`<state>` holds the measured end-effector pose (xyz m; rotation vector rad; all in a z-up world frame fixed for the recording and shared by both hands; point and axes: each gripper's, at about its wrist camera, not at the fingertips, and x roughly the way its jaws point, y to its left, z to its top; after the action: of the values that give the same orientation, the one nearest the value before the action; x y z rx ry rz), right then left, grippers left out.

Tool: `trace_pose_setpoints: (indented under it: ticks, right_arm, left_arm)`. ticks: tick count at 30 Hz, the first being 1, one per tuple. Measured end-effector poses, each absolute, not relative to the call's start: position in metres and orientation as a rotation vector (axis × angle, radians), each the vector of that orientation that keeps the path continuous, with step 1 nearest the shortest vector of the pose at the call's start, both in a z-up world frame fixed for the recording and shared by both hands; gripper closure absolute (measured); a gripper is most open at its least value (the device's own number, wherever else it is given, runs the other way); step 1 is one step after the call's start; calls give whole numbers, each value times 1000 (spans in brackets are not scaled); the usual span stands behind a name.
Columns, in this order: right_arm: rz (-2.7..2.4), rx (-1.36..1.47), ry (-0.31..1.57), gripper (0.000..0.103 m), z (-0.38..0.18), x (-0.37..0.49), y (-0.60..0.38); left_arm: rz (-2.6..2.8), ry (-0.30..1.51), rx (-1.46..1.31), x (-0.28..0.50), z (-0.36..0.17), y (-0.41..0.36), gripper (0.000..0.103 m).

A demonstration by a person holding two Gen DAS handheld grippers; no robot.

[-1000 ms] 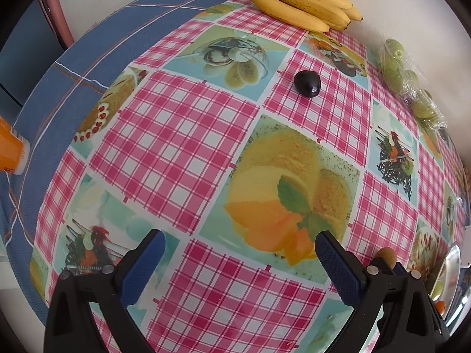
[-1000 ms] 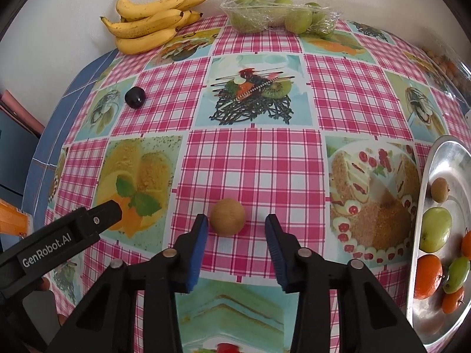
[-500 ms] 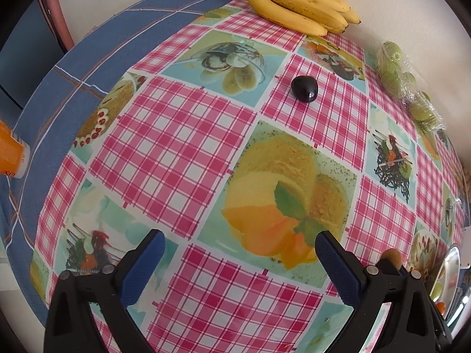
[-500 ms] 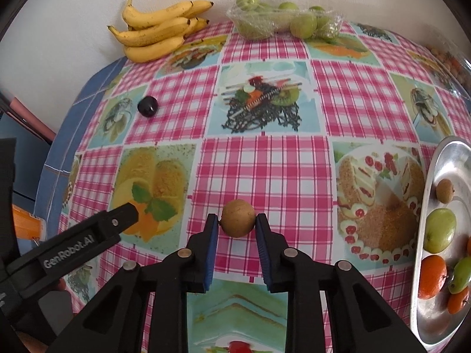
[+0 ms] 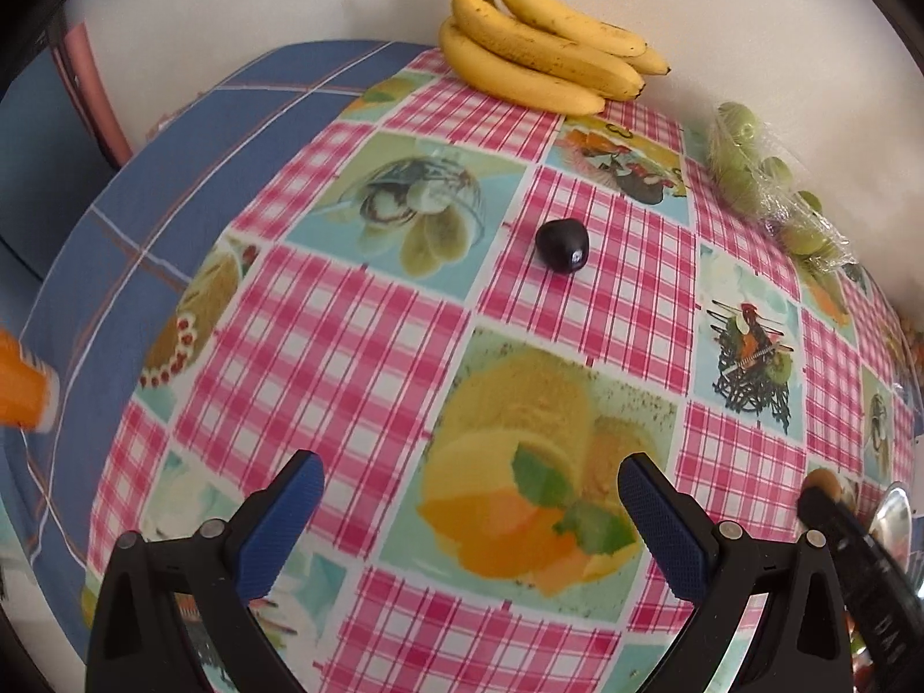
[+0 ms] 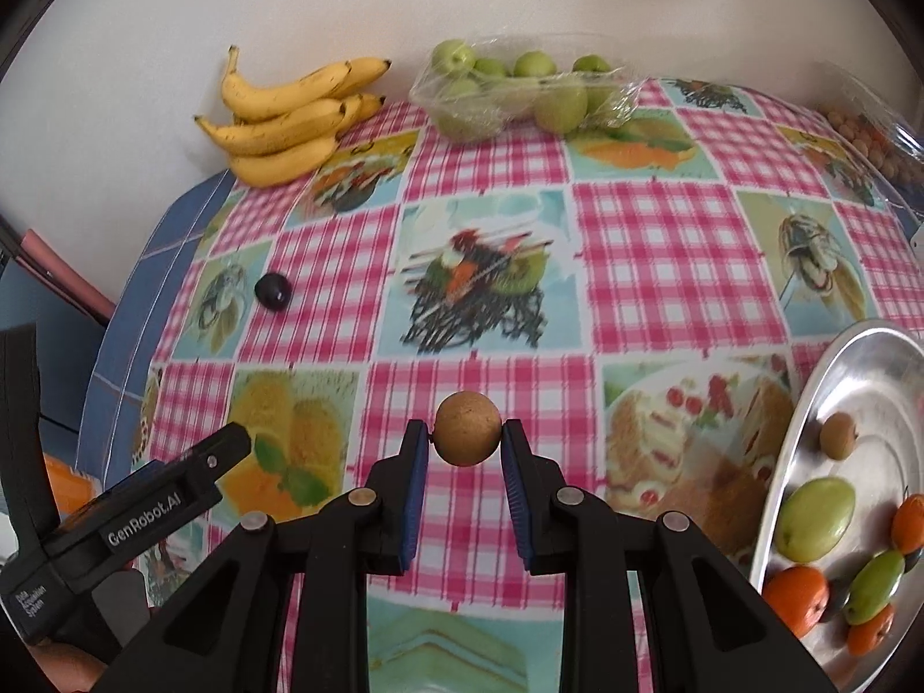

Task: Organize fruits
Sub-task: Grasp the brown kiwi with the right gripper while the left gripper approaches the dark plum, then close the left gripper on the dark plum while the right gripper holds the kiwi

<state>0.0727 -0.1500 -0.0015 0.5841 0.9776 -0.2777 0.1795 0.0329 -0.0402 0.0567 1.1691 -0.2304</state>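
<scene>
Grip: your right gripper [image 6: 466, 443] now has its blue pads pressed against both sides of the small round brown fruit [image 6: 468, 429]; a second ago they stood apart around it while it sat on the cloth.
Fruit position: the brown fruit sits pinched at the very tips, near the middle of the pink checked tablecloth [image 6: 664, 265]. Whether it has left the cloth you cannot tell from here.
Meaning: the pick looks done, so your next step is probably the carry right to the shiny oval metal tray [image 6: 808, 404].
Tray contents: a second small brown fruit [image 6: 837, 435], a large green fruit [image 6: 814, 518], a slimmer green fruit [image 6: 873, 587] and orange citrus fruits [image 6: 797, 599] already lie there.
Left gripper: your left gripper [image 5: 470, 520] hangs wide open and empty over the near left of the table; its view has tipped up a little toward the far wall.
Still loose: a small glossy dark plum [image 5: 562, 245] lies alone at far left, likely the next item.
Far edge: a bunch of yellow bananas [image 6: 291, 118] and a clear plastic bag of green fruits [image 6: 520, 89] rest by the wall.
Cut off: the tray's right side runs out of frame, so its free space is unclear.
Hard to read: a clear pack of small brown items [image 6: 866, 136] at far right is blurred; an orange object [image 5: 20, 387] at the left edge is clipped.
</scene>
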Motion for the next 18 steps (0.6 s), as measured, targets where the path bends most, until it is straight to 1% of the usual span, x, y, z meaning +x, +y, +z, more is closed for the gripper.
trace_pose_setpoints:
  ticks: [7, 14, 18]
  right_arm:
    - [-290, 586, 964, 76, 0, 81, -167]
    - [-284, 575, 954, 76, -5, 98, -177]
    - [-280, 569, 958, 76, -11, 107, -181]
  left_arm:
    - [-265, 1115, 100, 193, -38, 20, 0]
    - [-309, 1103, 163, 210, -41, 7, 0]
    - [-344, 1119, 127, 227, -39, 5, 0]
